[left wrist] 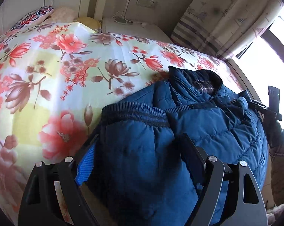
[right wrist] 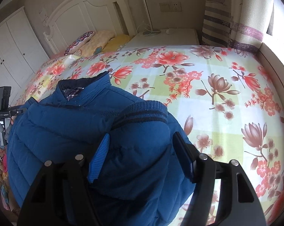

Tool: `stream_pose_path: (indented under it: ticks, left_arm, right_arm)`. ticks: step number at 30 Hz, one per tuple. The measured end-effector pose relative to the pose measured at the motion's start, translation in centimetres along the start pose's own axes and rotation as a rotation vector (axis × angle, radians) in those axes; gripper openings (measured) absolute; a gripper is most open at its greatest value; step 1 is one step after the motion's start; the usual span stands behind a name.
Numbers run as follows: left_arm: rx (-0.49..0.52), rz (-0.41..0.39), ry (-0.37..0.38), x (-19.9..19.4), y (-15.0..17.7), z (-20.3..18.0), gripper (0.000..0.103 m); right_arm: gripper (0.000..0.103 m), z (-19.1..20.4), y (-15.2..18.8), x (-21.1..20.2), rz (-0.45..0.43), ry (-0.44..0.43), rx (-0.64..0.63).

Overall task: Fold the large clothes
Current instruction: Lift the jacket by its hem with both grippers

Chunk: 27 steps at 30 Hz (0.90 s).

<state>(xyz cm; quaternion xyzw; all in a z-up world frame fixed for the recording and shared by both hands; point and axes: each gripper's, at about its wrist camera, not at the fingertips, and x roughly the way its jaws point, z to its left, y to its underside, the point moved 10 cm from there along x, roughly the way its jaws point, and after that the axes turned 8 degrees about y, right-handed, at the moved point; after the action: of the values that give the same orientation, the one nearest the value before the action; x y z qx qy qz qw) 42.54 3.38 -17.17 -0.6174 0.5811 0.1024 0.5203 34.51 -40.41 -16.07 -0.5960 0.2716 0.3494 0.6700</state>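
A blue padded jacket [left wrist: 207, 124] lies folded on the flowered bedspread [left wrist: 66, 60], its dark collar at the far end. My left gripper [left wrist: 140, 145] has its jaws wide apart around a sleeve with a ribbed, striped cuff [left wrist: 134, 114]; a blue pad [left wrist: 86, 167] shows on the left finger. In the right wrist view the jacket [right wrist: 66, 128] fills the lower left. My right gripper [right wrist: 142, 150] also stands wide around a sleeve bundle with its cuff [right wrist: 143, 111]. Whether either set of jaws squeezes the fabric is not clear.
The bedspread [right wrist: 217, 98] stretches far and right. Pillows [right wrist: 96, 39] and a white headboard [right wrist: 85, 13] are at the far end, with a white nightstand [right wrist: 166, 36] beside them. Curtains [right wrist: 236, 15] and a bright window are on the right. The other gripper's camera mount [right wrist: 3, 109] shows at the left edge.
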Motion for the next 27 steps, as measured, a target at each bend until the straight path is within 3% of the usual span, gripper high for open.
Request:
stream_pose_path:
  ticks: [1, 3, 5, 8, 10, 13, 16, 17, 18, 21, 23, 27]
  left_arm:
    - [-0.009, -0.014, 0.009, 0.0, -0.2, 0.1, 0.074]
    - [-0.010, -0.067, 0.008, -0.6, -0.3, 0.1, 0.035]
    - [0.041, -0.139, -0.047, -2.5, -0.2, -0.8, 0.025]
    - [0.226, -0.212, -0.225, -5.9, 0.6, -4.2, 0.020]
    - [0.249, -0.230, -0.244, -7.3, -0.6, -5.0, 0.020]
    - [0.208, -0.253, -0.233, -9.5, -5.3, -5.1, 0.020]
    - [0.135, -0.181, -0.246, -7.6, -9.8, -2.8, 0.020]
    - [0.113, -0.148, -0.251, -6.3, -10.1, -2.0, 0.020]
    - [0.073, -0.100, -0.246, -4.0, -10.2, -0.7, 0.020]
    - [0.042, 0.006, -0.324, 2.6, -7.6, 2.9, 0.021]
    - [0.015, -0.008, -0.303, 4.3, -6.0, 3.9, 0.022]
    - [-0.010, -0.062, -0.281, 2.8, -5.9, 4.3, 0.024]
  right_arm:
    - [0.065, 0.1, 0.0, -0.1, -0.007, -0.005, -0.001]
    - [0.022, 0.7, -0.2, -1.1, -0.061, 0.000, -0.026]
    - [0.014, 1.8, -0.5, -3.7, -0.157, 0.043, -0.076]
    - [0.012, 4.5, -1.6, -8.6, -0.275, 0.076, -0.158]
    - [0.012, 5.4, -4.0, -11.5, -0.341, 0.086, -0.174]
    - [0.012, 5.4, -9.1, -13.1, -0.382, 0.112, -0.170]
    - [0.012, 4.0, -12.8, -9.4, -0.294, 0.177, -0.143]
    - [0.012, 3.1, -13.1, -6.6, -0.227, 0.194, -0.116]
    - [0.012, 2.3, -12.7, -3.7, -0.158, 0.207, -0.090]
    - [0.013, 0.5, -9.0, 4.0, -0.008, 0.250, -0.055]
    - [0.013, 0.2, -7.2, 5.9, 0.009, 0.214, -0.009]
    - [0.016, -0.1, -7.7, 4.3, -0.041, 0.203, 0.005]
